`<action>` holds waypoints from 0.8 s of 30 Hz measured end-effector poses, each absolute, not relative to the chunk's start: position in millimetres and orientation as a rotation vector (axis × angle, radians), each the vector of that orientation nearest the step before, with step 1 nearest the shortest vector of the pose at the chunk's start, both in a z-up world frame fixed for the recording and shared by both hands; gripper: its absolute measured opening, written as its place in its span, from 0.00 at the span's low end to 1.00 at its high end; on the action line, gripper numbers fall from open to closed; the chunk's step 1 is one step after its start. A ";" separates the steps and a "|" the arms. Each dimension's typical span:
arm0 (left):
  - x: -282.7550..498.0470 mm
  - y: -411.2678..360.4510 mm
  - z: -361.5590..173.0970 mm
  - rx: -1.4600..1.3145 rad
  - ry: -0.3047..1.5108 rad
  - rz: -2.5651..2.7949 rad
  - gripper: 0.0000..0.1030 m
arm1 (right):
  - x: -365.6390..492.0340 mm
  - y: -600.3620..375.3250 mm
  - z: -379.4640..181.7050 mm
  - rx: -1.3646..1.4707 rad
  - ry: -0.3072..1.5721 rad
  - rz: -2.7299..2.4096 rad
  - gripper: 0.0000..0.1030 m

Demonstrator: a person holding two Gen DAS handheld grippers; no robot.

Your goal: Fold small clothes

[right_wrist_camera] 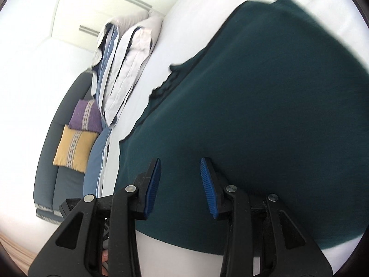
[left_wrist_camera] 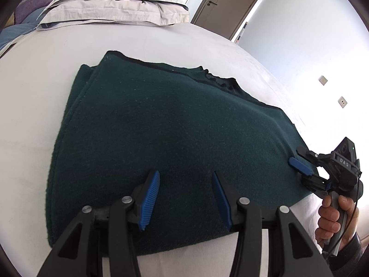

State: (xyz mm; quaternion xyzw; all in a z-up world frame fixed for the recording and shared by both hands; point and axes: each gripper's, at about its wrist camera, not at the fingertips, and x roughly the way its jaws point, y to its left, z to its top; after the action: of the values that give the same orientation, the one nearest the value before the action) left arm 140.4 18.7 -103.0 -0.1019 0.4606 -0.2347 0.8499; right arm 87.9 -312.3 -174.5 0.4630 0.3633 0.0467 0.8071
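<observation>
- The right gripper (right_wrist_camera: 180, 184) hangs over the near edge of a dark green garment (right_wrist_camera: 265, 106), its jaws apart with blue pads (right_wrist_camera: 207, 189); no fold of cloth is pinched between them.
- The garment lies folded and flat on a white bed (right_wrist_camera: 184, 16).
- Folded pale bedding (right_wrist_camera: 129, 69) is stacked at the bed's far left side.
- Beyond it, a dark sofa (right_wrist_camera: 50, 157) holds a purple cushion (right_wrist_camera: 85, 115) and a yellow cushion (right_wrist_camera: 73, 147).

Sole legible text: letters "DAS", white on black housing of right claw (left_wrist_camera: 299, 165), seen from left wrist view.
</observation>
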 end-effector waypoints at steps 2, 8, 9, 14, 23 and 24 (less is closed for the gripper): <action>138.2 24.0 -99.3 -0.209 0.974 -0.472 0.49 | 70.2 -329.8 -172.1 1.022 0.750 0.057 0.33; 130.8 68.5 -78.4 -0.260 0.938 -0.360 0.52 | 29.4 -354.0 -147.5 1.017 0.678 -0.012 0.37; 131.7 80.1 -76.3 -0.288 0.933 -0.342 0.52 | 27.3 -354.3 -143.8 1.014 0.674 -0.009 0.38; 143.6 129.7 -74.0 -0.422 0.929 -0.276 0.60 | 35.4 -338.9 -121.4 0.961 0.676 0.060 0.43; 198.8 162.6 -114.0 -0.715 1.081 -0.377 0.69 | 91.2 -271.6 -112.8 0.881 0.794 0.246 0.48; 204.8 161.2 -116.5 -0.725 1.088 -0.391 0.69 | 97.2 -263.9 -112.5 0.871 0.804 0.260 0.48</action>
State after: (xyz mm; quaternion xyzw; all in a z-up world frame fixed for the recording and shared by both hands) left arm 204.8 161.2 -116.5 -0.3351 0.5029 -0.1807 0.7760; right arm 97.2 -263.9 -112.5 0.4095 0.3777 0.1221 0.8214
